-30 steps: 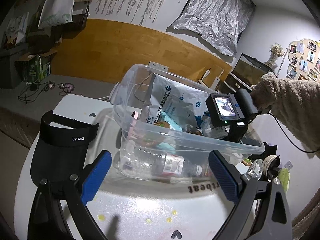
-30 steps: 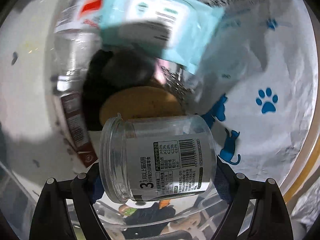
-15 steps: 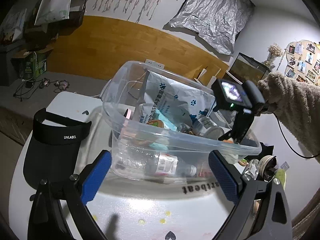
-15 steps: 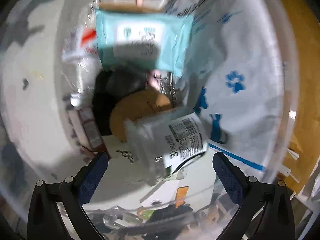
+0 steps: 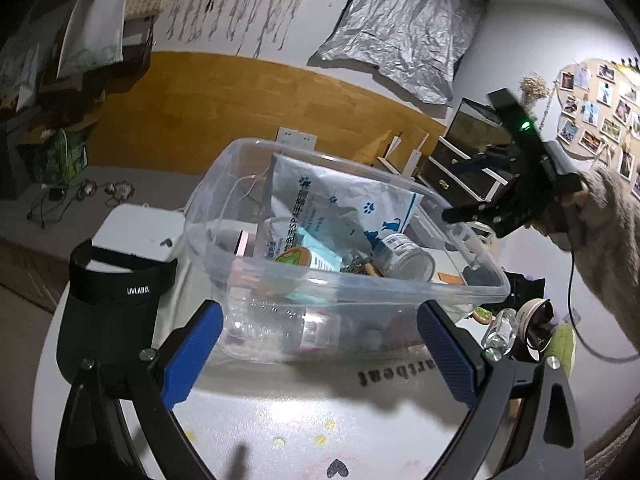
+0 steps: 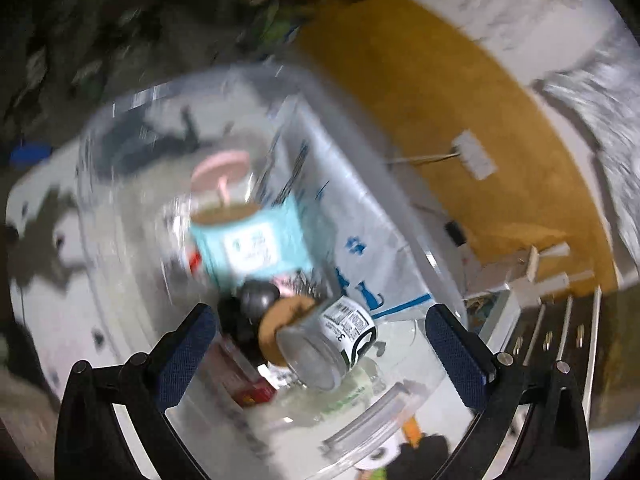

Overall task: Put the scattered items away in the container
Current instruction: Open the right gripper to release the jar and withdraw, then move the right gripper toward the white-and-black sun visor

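Note:
A clear plastic bin (image 5: 400, 290) stands on the white table. Inside lie a white bag with blue paw prints (image 5: 340, 208), a teal wipes pack (image 5: 320, 250), a clear labelled jar (image 5: 404, 256) on its side and a plastic bottle (image 5: 288, 324) at the bottom. My left gripper (image 5: 320, 356) is open in front of the bin's near wall and holds nothing. My right gripper (image 5: 468, 186) hangs open above the bin's right end, held by a hand in a fuzzy sleeve (image 5: 608, 248). In the blurred right wrist view, that gripper (image 6: 320, 352) is open above the jar (image 6: 336, 340), apart from it.
A black visor (image 5: 112, 308) lies on the table left of the bin. Right of the bin sit a small clear bottle (image 5: 498, 332), a round dark item (image 5: 532, 320) and a green item (image 5: 564, 344). A wooden panel and shelves line the wall behind.
My right gripper opened, let go of the jar, then rose out of the bin and rolled. The jar now lies in the bin. My left gripper shifted only slightly.

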The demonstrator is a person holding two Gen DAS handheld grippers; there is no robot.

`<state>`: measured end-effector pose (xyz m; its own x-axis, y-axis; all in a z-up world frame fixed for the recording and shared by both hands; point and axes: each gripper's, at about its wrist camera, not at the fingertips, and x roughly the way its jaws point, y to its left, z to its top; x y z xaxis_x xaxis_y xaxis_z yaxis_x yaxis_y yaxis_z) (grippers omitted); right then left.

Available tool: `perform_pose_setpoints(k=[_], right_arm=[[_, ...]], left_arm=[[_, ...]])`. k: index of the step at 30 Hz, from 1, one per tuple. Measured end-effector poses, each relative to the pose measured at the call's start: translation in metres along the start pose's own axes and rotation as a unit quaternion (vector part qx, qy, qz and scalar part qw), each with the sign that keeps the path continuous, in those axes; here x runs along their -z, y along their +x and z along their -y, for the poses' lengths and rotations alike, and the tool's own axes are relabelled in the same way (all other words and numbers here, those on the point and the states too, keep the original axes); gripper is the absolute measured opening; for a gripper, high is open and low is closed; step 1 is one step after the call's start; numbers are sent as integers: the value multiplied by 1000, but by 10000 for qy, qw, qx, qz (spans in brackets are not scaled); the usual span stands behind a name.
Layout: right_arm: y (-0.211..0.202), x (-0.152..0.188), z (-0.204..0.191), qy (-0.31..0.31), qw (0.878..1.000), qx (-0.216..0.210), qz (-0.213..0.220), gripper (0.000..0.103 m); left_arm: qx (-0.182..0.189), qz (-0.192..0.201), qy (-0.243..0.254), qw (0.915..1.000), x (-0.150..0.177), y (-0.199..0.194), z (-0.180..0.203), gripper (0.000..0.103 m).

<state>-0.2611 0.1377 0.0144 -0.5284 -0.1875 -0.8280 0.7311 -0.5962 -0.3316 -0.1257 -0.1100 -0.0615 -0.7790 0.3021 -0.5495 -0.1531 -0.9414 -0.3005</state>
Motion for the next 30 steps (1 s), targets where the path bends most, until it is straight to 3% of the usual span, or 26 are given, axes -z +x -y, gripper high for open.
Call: perform_pose_setpoints(k=[5, 9, 13, 18, 21, 24, 28, 30], right_arm=[[-31, 27, -11, 909, 9931, 279, 685, 103], [-57, 51, -20, 1695, 9796, 290, 1038, 103], [-86, 79, -28, 2556, 9522, 480, 1600, 103], [-113, 108, -43, 3342, 9194, 707, 1950, 103], [-118, 118, -61, 3418, 9148, 501, 2091, 103], [-118, 129, -85, 3318, 9179, 649, 2076, 103], [-115, 143, -115, 3421, 9171, 841, 1867, 103], [-110, 150, -125, 3596, 9172, 839, 1495, 103]], left_arm=[[-131, 158, 116, 9997, -3, -11, 18, 103], [-254, 214, 165, 9993, -2, -17, 28, 103], [-579, 462, 169, 9971, 3, -28, 38, 103], [-624, 435, 273, 9967, 11, -38, 50, 103], [-681, 374, 346, 9964, 17, -43, 57, 103], [-799, 290, 452, 9954, 23, -47, 64, 103], [-850, 293, 520, 9946, 31, -56, 70, 103], [-914, 310, 519, 9940, 34, -60, 71, 103]])
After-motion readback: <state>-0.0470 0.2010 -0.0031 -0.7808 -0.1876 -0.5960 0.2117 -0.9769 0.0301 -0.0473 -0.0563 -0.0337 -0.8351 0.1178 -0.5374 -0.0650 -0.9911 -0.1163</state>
